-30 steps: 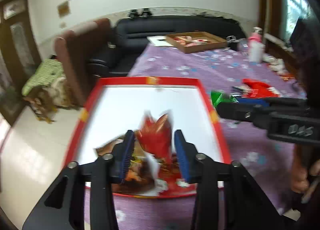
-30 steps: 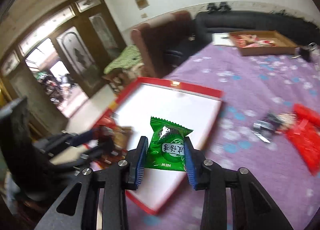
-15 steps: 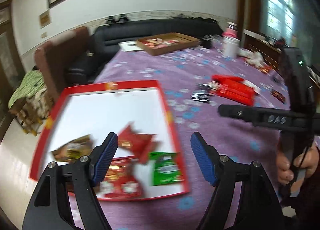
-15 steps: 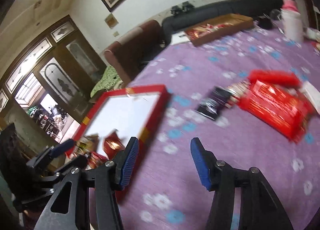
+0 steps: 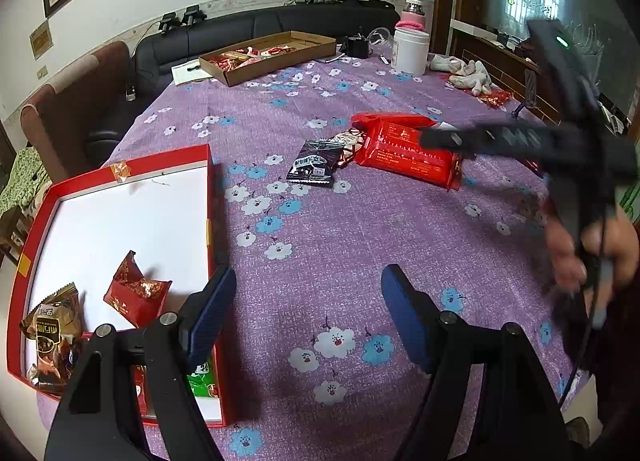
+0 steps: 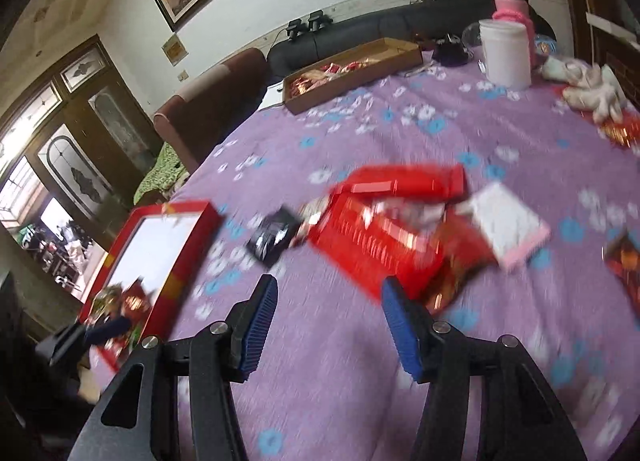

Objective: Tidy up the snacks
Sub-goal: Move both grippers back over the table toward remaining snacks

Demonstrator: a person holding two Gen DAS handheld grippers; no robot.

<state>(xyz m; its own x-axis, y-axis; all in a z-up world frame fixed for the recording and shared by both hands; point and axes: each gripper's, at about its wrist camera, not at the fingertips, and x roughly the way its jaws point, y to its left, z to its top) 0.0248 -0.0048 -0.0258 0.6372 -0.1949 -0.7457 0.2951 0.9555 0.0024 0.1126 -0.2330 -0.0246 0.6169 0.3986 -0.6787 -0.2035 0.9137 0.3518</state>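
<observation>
The red-rimmed white tray [image 5: 209, 197] lies at the table's left edge and holds a red packet [image 5: 136, 293], a brown packet [image 5: 52, 325] and a green packet [image 5: 200, 377]. It also shows in the right wrist view [image 6: 196, 245]. My left gripper [image 5: 308, 313] is open and empty over the purple cloth, right of the tray. My right gripper [image 6: 328, 325] is open and empty, near a big red snack bag [image 6: 380, 237] and a black packet [image 6: 272, 237]. The bag [image 5: 404, 149] and black packet [image 5: 316, 163] also show in the left wrist view.
A brown cardboard box [image 5: 272, 55] of snacks stands at the far side, with a white jar [image 5: 410, 51] and a pink bottle [image 6: 514, 9] to its right. A pink-white packet [image 6: 508, 225] and more red wrappers [image 6: 624, 265] lie at right. A cloth [image 5: 468, 73] lies far right.
Both grippers let go of their packets into the tray: the left a red one, the right a green one. Both opened and swung right, away from the tray toward the big red bag.
</observation>
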